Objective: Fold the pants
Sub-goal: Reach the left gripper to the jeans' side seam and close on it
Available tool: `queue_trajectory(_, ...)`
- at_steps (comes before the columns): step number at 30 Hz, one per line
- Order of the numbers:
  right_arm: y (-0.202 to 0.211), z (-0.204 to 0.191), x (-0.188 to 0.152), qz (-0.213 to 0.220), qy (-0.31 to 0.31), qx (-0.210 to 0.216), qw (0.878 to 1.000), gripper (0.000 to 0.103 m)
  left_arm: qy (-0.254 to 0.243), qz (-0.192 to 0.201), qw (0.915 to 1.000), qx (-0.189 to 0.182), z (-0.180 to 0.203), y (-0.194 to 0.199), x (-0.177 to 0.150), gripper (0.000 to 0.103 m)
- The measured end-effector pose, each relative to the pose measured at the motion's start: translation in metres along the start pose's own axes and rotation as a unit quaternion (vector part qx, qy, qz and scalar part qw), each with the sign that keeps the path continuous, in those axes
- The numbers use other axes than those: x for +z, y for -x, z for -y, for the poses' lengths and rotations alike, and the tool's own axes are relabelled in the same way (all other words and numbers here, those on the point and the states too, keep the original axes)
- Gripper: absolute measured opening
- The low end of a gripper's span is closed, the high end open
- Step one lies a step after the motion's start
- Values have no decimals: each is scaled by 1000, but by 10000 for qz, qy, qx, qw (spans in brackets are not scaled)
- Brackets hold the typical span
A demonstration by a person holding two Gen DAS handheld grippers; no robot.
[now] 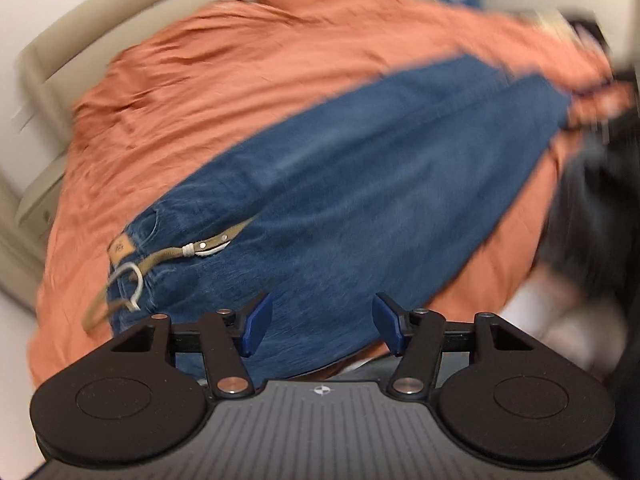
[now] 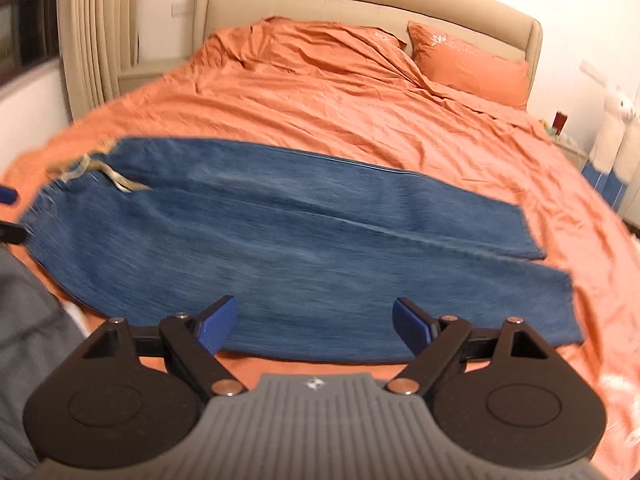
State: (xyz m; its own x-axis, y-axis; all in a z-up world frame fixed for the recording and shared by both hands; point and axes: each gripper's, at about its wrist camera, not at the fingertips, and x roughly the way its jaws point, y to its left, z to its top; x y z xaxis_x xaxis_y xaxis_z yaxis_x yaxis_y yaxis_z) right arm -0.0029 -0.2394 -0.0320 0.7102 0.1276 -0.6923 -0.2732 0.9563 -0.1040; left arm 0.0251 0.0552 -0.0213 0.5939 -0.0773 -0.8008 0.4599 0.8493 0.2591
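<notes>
Blue jeans (image 1: 360, 184) lie flat on an orange bed, one leg folded over the other. A tan belt (image 1: 184, 254) with a metal buckle hangs from the waistband at the left. My left gripper (image 1: 322, 330) is open and empty, just above the waist end. In the right wrist view the jeans (image 2: 300, 248) stretch across, waist at the left, leg hems at the right. My right gripper (image 2: 316, 326) is open and empty over the near edge of the legs. The belt also shows in the right wrist view (image 2: 100, 170).
The orange bedsheet (image 2: 340, 96) is wrinkled, with an orange pillow (image 2: 472, 66) by the beige headboard (image 2: 360, 4). Beige curtains (image 2: 96, 40) hang at the left. A person's dark clothing (image 1: 592, 208) is at the right in the left wrist view.
</notes>
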Motion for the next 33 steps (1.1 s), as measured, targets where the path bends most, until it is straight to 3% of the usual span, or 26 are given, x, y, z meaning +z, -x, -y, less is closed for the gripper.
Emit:
queue_trajectory(3, -10, 20, 3, -200, 72, -118, 9997, 60, -608, -462, 9971, 46, -17, -21, -2, 56)
queue_trajectory(9, -22, 63, -2, -490, -260, -372, 9978, 58, -1125, -1382, 9827, -503, -56, -65, -6, 53)
queue_trajectory(13, -26, 86, -6, -543, -606, -560, 9951, 58, -1198, -2223, 9616, -1071, -70, -100, -11, 52)
queue_trajectory(16, -24, 100, -10, -528, -793, -709, 9929, 58, -1237, -2500, 9505, -1368, -75, -116, -8, 55)
queue_trajectory(18, -22, 111, -11, -519, -891, -857, 9910, 59, -1222, -2789, 9387, -1619, -76, -127, -4, 56)
queue_trajectory(23, -17, 146, -14, -537, -1289, -1200, 9829, 60, -1058, -3314, 9127, -2143, -75, -156, 4, 67)
queue_trajectory(26, -13, 165, -14, -481, -1490, -1320, 9788, 64, -1091, -3510, 9045, -2162, -66, -171, 5, 72)
queue_trajectory(29, -15, 184, -13, -537, -1582, -1440, 9754, 64, -1334, -3569, 9021, -2025, -51, -179, 6, 75)
queue_trajectory(33, -22, 212, -13, -681, -1754, -1478, 9710, 64, -1709, -3639, 9036, -1481, -30, -185, 4, 73)
